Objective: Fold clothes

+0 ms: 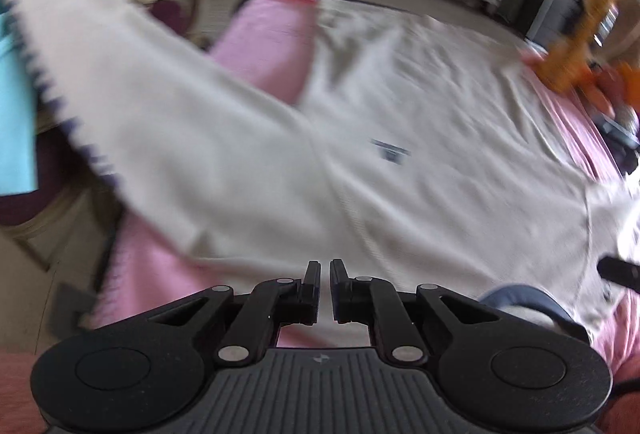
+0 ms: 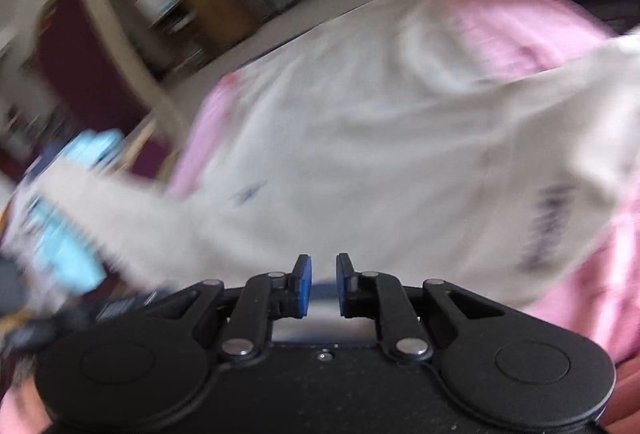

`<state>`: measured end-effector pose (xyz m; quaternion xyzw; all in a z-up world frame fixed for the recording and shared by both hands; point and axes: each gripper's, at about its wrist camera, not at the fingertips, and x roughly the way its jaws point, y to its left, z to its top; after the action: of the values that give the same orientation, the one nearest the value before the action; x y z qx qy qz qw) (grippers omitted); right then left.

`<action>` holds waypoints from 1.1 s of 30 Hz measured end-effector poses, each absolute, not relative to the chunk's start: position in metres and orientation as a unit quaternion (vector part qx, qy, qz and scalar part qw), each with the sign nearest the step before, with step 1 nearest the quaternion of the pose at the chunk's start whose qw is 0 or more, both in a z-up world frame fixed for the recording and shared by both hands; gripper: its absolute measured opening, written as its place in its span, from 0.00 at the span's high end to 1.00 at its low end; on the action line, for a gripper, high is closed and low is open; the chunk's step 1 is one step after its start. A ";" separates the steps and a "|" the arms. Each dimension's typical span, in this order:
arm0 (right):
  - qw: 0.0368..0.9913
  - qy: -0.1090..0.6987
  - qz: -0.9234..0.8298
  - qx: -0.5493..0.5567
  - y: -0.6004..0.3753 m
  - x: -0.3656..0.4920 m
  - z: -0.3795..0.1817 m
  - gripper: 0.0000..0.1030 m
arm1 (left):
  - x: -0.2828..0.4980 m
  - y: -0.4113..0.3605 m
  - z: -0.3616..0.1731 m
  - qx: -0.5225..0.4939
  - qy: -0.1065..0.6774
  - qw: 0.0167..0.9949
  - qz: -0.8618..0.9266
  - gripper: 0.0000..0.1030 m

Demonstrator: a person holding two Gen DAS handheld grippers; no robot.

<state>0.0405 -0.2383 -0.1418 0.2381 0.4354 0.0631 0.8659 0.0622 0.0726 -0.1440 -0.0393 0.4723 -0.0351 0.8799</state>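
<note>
A cream long-sleeved sweatshirt (image 1: pixel 400 154) lies spread on a pink cover (image 1: pixel 264 38), with a small dark logo on its chest and a navy collar near its lower edge. One sleeve stretches out to the left. My left gripper (image 1: pixel 325 268) hovers over the near edge of the sweatshirt, its jaws a narrow gap apart with nothing between them. The sweatshirt also shows in the right wrist view (image 2: pixel 360 154). My right gripper (image 2: pixel 323 266) hovers just above its near edge, slightly open and empty. Both views are motion-blurred.
An orange plush toy (image 1: pixel 576 34) sits at the far right of the cover. A light blue garment (image 1: pixel 16 106) lies at the left. Dark purple furniture (image 2: pixel 92 66) with a pale frame and shelves stand behind.
</note>
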 end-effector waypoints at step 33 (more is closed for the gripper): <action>0.834 0.505 0.078 0.208 -0.245 0.008 -0.171 0.84 | 0.027 0.022 -0.166 0.094 0.489 0.861 -0.102 0.86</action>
<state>0.0076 -0.2453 -0.1712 0.2082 0.5054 0.0784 0.8337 0.0274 0.0224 -0.1655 0.0944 0.4886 -0.1019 0.8614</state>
